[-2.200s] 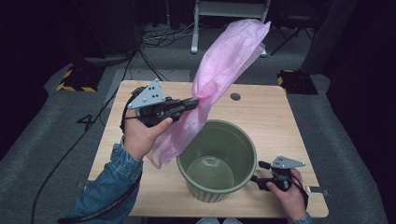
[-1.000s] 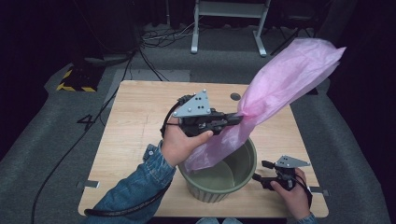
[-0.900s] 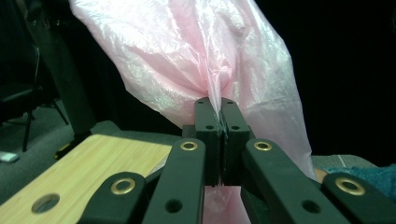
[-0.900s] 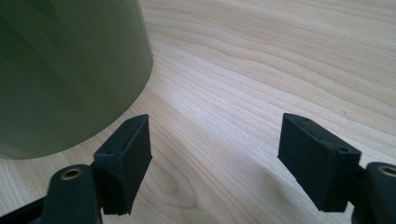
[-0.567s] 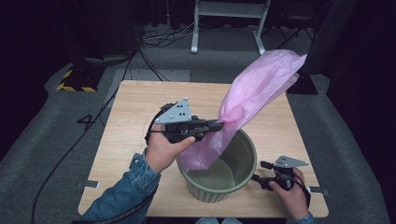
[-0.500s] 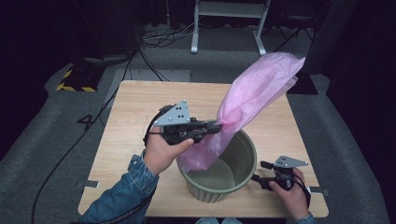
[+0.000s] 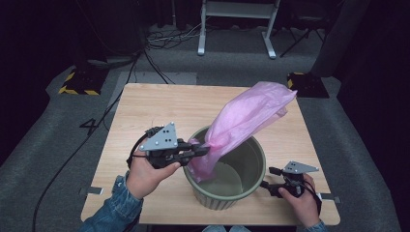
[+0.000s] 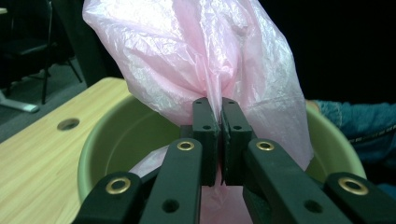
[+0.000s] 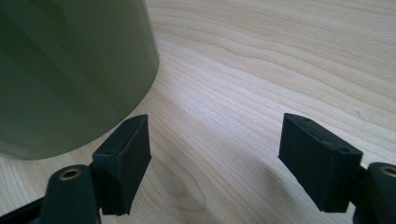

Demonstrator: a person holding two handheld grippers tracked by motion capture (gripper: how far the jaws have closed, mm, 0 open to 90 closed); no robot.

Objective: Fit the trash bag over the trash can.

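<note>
The step in hand looked to be lining the green bin (image 7: pixel 227 179) with the pink plastic bag (image 7: pixel 241 125). The left tongs (image 7: pixel 205 151) were clamped on a gathered fold of the bag just above the bin's near-left rim; in the left gripper view the two pads met with only the thin film pinched between them. The bag's lower end hung inside the bin, while most of it billowed up and away toward the far right, over the tabletop (image 7: pixel 145 111). The right tongs (image 7: pixel 265 184) rested low on the tabletop just beside the bin's right wall, jaws wide apart with nothing between them. The next move likely called for lowering the bag deeper and having the right tongs catch its free edge to spread the mouth over the rim.
</note>
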